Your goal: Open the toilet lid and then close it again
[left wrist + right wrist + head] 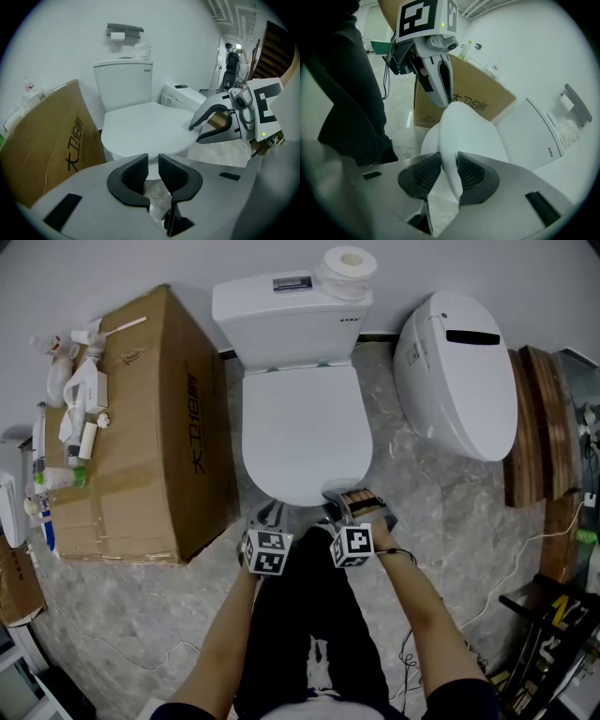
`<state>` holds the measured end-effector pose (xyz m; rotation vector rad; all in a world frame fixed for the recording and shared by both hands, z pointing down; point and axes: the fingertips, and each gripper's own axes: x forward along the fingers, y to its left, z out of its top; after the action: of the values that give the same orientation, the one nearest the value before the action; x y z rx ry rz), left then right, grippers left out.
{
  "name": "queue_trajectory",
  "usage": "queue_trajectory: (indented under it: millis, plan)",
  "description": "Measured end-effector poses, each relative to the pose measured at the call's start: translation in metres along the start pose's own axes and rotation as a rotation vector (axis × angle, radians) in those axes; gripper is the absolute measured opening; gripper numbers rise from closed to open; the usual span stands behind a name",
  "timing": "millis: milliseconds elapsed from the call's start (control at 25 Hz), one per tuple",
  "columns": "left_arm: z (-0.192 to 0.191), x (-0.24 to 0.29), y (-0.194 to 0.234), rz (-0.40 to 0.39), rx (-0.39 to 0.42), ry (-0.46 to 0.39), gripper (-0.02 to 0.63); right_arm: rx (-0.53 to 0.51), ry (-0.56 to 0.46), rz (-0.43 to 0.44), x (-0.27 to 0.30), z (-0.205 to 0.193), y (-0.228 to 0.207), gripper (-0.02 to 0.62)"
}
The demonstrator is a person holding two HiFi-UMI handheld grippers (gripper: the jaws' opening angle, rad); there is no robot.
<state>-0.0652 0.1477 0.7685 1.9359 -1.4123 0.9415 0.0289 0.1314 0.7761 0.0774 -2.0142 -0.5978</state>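
Observation:
The white toilet lid (305, 427) lies low over the bowl, in front of the tank (281, 324). In the right gripper view my right gripper (449, 161) is shut on the front edge of the lid (468, 131), one pad on each face. In the head view the right gripper (336, 504) sits at the lid's front rim. Just left of it, my left gripper (270, 516) is at the same rim. In the left gripper view the left gripper (153, 161) shows a narrow gap with nothing in it; the lid (145, 126) lies just beyond its tips.
A big cardboard box (141, 437) with bottles on top stands close on the toilet's left. A second white toilet unit (459, 371) leans at the right. A paper roll (349, 263) sits on the tank. Cables cross the marble floor at the right. The person's legs stand before the bowl.

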Motion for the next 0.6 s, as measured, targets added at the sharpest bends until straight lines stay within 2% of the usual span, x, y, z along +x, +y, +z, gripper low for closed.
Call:
queue_trajectory:
  millis: [600]
  plan:
    - [0.000,0.011,0.004,0.007,-0.023,-0.074,0.038,-0.016,0.040,0.058,0.040,-0.021,0.039,0.104]
